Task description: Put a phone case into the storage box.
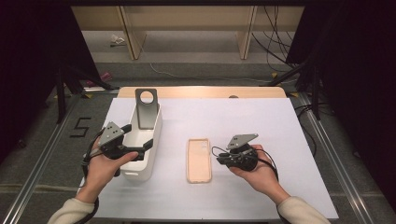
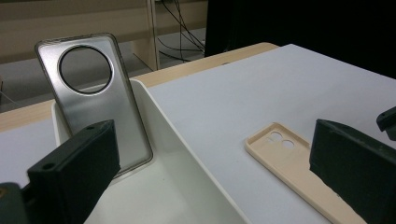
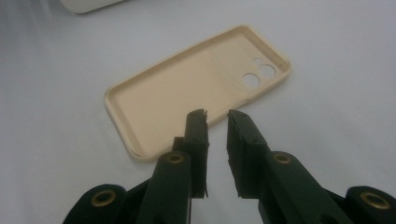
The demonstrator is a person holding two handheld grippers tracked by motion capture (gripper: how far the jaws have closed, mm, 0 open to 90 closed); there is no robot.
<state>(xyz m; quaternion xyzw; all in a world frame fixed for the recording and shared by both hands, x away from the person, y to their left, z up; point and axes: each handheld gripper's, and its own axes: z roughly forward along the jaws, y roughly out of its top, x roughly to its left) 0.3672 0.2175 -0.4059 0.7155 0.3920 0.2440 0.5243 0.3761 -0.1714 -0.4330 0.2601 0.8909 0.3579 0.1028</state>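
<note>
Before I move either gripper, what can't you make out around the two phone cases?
- Grey phone case bottom edge, left gripper view: hidden behind a black jaw, so its footing in the white bin is unclear.
- Beige phone case near end, left gripper view: covered by the other jaw.
- Bin floor, high view: hidden by the left gripper.

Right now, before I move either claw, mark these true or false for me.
1. The beige phone case lies flat on the white table, hollow side up. True.
2. The grey phone case lies flat on the table. False: it leans upright in the white bin.
3. The left claw is wide open over the bin. True.
4. The right claw is clamped on the beige phone case. False: its jaws are slightly apart, holding nothing.
</note>
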